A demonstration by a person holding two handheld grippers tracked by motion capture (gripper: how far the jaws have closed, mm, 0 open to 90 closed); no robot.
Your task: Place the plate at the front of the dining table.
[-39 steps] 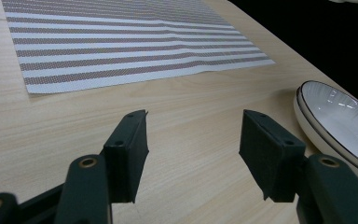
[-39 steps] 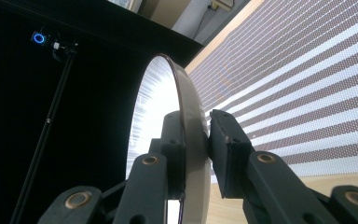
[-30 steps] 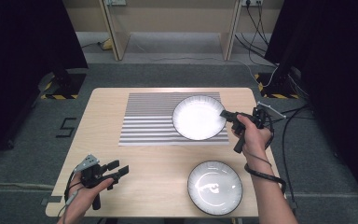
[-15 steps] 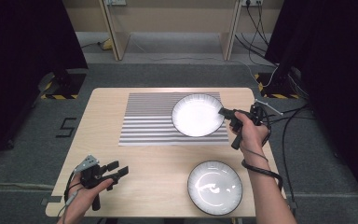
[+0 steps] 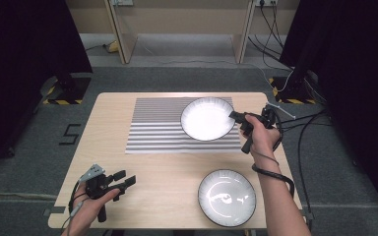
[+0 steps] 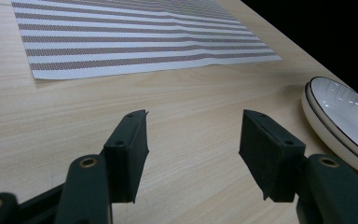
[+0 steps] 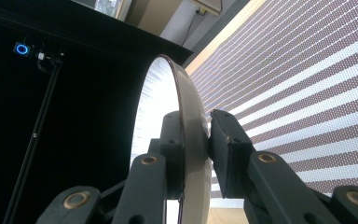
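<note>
Clamping the white plate (image 5: 206, 118) by its rim w/ my right gripper (image 5: 238, 117), over the striped mat (image 5: 157, 124) nr desk's far right edge, I had edge-grip for lifting; left gripper (image 5: 124, 179) sat wide, idle, front-left corner.

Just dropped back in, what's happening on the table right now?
The right tool is clamped on the rim of the white plate, over the striped mat. In the right gripper view its jaws pinch the rim from both sides. The left tool sits open and idle at the near left corner. A second plate lies on the table.
</note>
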